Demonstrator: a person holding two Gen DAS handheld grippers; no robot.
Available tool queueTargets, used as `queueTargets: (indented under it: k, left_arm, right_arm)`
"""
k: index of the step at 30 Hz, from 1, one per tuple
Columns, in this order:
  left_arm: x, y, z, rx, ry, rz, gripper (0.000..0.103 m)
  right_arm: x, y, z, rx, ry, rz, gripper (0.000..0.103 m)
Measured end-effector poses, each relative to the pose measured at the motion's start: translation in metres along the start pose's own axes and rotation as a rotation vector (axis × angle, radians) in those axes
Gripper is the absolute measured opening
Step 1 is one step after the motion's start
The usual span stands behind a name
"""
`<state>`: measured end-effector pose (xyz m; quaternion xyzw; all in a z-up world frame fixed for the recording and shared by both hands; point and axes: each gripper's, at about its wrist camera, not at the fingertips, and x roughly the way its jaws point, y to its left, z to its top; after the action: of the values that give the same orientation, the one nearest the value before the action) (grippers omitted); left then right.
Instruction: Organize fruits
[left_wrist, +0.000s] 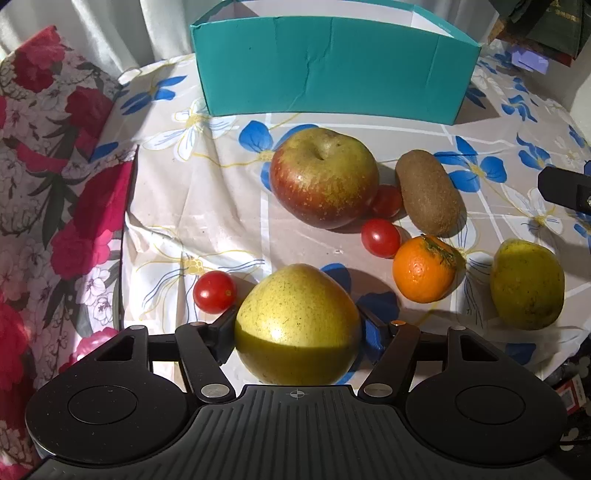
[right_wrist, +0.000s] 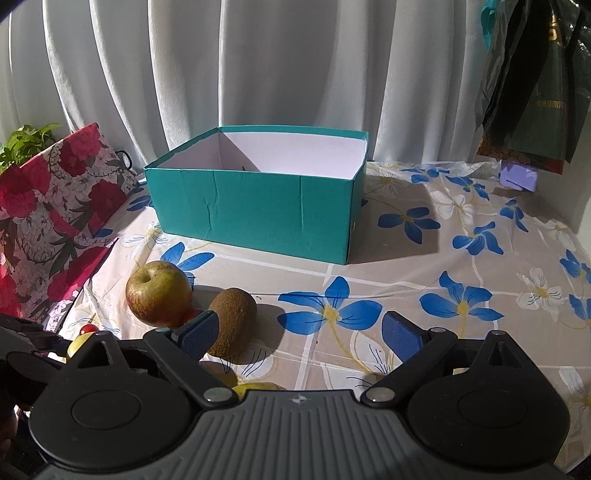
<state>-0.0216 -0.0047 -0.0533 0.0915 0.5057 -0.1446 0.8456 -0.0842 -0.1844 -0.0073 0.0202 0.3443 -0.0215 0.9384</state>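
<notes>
My left gripper (left_wrist: 297, 328) is shut on a yellow-green pear (left_wrist: 297, 321), low over the table. Ahead lie a red-green apple (left_wrist: 323, 177), a kiwi (left_wrist: 428, 192), an orange mandarin (left_wrist: 423, 269), a second yellow pear (left_wrist: 528, 284) and three cherry tomatoes (left_wrist: 214, 291) (left_wrist: 380, 238) (left_wrist: 388, 201). The teal box (left_wrist: 332, 70) stands open at the back. My right gripper (right_wrist: 301, 338) is open and empty, above the table right of the kiwi (right_wrist: 232, 321) and the apple (right_wrist: 159, 293). The box (right_wrist: 255, 210) looks empty inside.
A floral red cloth (left_wrist: 55, 184) covers something left of the table. White curtains (right_wrist: 258, 74) hang behind. A dark bag (right_wrist: 535, 92) and a purple item (right_wrist: 517, 177) are at the back right. The flowered tablecloth (right_wrist: 461, 295) is bare on the right.
</notes>
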Motion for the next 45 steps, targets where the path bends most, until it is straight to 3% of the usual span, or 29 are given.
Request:
queueTargets:
  k: [10,13,20,24,36,45]
  left_arm:
    - [-0.022,0.001,0.001,-0.004,-0.032,-0.036,0.07]
    - [-0.027,0.004,0.002,-0.015,-0.044,-0.04,0.07]
    - [-0.033,0.009,-0.001,-0.025,-0.047,-0.042,0.07]
    - [-0.035,0.011,-0.002,-0.033,-0.046,-0.037,0.07]
    - [-0.036,0.009,0.003,-0.031,-0.037,-0.032,0.07]
    - [-0.051,0.006,0.026,-0.025,-0.093,0.024,0.07]
  right_arm:
    - [0.007,0.01,-0.018,-0.038,0.132,0.046,0.094]
    - [0.012,0.015,-0.022,-0.038,0.172,0.069,0.089]
    - [0.029,0.023,-0.032,-0.052,0.254,0.081,0.068]
    - [0.033,0.024,-0.035,-0.054,0.265,0.081,0.062]
    - [0.039,0.034,-0.037,-0.132,0.228,0.08,0.062]
    - [0.03,0.011,-0.025,-0.013,0.199,0.119,0.062]
